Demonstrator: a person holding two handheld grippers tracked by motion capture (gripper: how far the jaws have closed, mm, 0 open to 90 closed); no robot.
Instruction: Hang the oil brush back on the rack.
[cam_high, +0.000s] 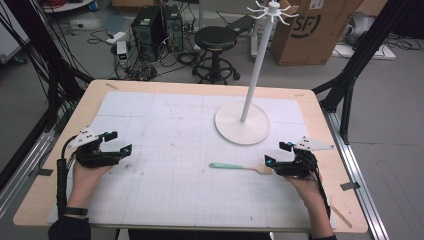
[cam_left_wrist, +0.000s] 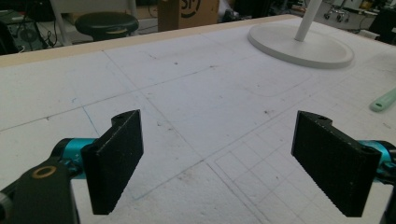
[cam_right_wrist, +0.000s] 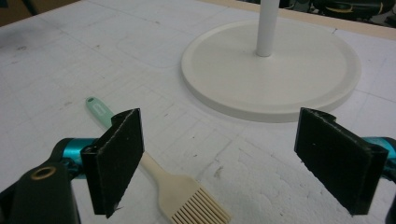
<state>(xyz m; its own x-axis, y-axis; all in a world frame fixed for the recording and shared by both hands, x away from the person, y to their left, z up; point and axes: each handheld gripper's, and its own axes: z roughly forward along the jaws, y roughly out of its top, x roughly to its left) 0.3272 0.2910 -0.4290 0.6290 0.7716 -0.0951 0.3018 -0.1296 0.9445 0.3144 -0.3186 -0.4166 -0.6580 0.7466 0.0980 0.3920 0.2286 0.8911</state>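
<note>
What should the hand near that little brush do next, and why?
Probably ease the right tongs down and a little leftward so the open jaws straddle the brush. The brush lies flat on the table, bristles nearest those tongs, green handle pointing away, and nothing grips it yet. The left tongs are open too, farther off.

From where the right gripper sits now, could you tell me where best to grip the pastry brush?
Probably the brush neck, just behind its bristles. It lies flat, slim, nearest the open right gripper. Come from above, jaws across the handle; the mint end lies farther off.
</note>
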